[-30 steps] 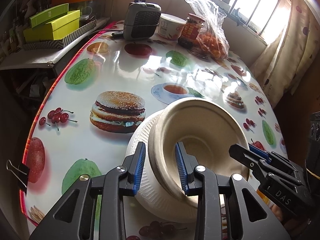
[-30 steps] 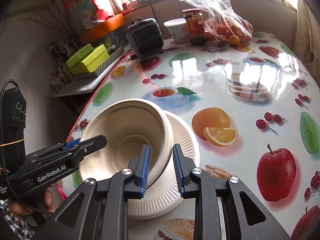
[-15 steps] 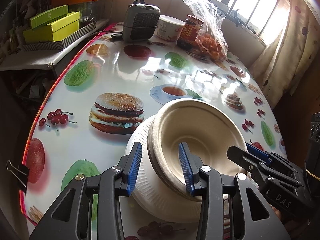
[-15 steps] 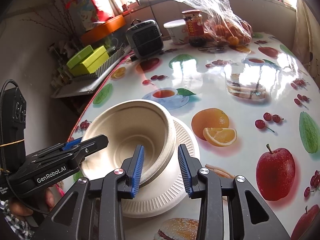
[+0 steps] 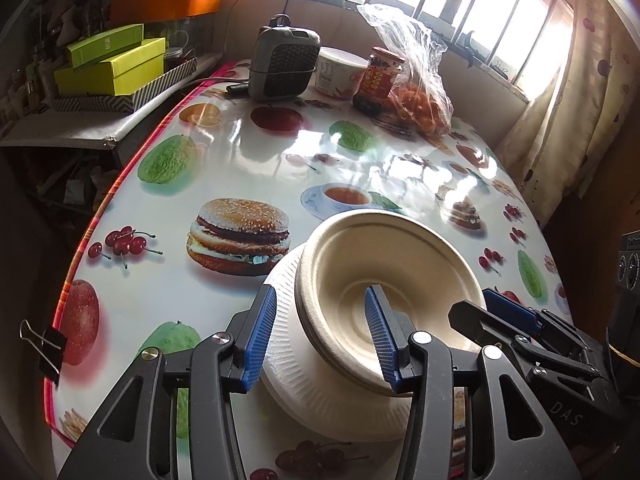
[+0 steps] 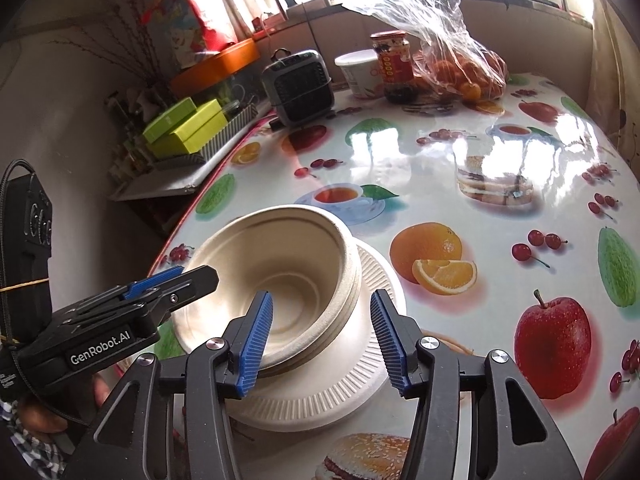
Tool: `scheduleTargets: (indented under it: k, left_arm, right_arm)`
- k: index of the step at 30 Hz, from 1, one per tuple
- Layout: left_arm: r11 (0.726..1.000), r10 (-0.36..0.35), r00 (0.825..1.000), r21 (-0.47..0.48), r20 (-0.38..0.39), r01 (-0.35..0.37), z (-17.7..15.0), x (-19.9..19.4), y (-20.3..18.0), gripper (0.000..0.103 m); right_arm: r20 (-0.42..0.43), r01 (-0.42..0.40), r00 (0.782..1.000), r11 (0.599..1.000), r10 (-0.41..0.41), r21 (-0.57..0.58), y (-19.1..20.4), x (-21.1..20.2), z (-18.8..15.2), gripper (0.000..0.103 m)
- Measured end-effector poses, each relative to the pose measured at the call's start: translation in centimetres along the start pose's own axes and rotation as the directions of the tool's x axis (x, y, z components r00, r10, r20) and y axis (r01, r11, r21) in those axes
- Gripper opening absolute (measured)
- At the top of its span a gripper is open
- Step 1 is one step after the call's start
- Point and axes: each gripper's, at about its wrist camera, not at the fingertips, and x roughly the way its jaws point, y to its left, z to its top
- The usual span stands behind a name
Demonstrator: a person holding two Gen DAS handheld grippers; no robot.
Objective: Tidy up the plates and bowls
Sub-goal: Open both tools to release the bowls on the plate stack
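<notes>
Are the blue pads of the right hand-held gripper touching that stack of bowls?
Apart. The right wrist view shows the right hand-held gripper open astride the rim of the bowls; its jaws have just been opening, with white plate showing in the gap by the right pad.

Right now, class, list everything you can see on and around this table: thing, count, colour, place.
Bowls: stack, count unclear, beige, on the plates, near edge.
Plates: stack, white, ribbed, under the bowls.
Table: one, glossy cloth printed with food.
Heater: one, grey, far end.
Tub: one, white, beside the heater.
Jar: one, red label, beside the tub.
Bag of oranges: one, clear plastic, far end.
Boxes: two, lime green, side shelf.
Binder clip: one, black, table edge.
Left gripper: jaws just opened, straddling the bowl rim, pads clear.
Right gripper: likewise.
</notes>
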Motion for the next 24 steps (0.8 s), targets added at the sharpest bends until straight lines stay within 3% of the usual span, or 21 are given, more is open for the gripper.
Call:
scheduleTargets:
  k: [18,24]
  left_arm:
    - [0.996,0.070,0.984,0.039,0.161,-0.077,-3.1,-4.9,-0.5,0.050]
    - [0.996,0.076,0.983,0.032,0.165,-0.083,-4.7,-5.6,0.0,0.050]
  right_arm:
    - [0.133,0.035,0.991,0.998,-0.028,-0.050,1.1,-4.2,-2.6,0.057]
    - [0.154,0.059,0.987,0.996,-0.049,-0.062,1.4,-5.2,-4.3,0.059]
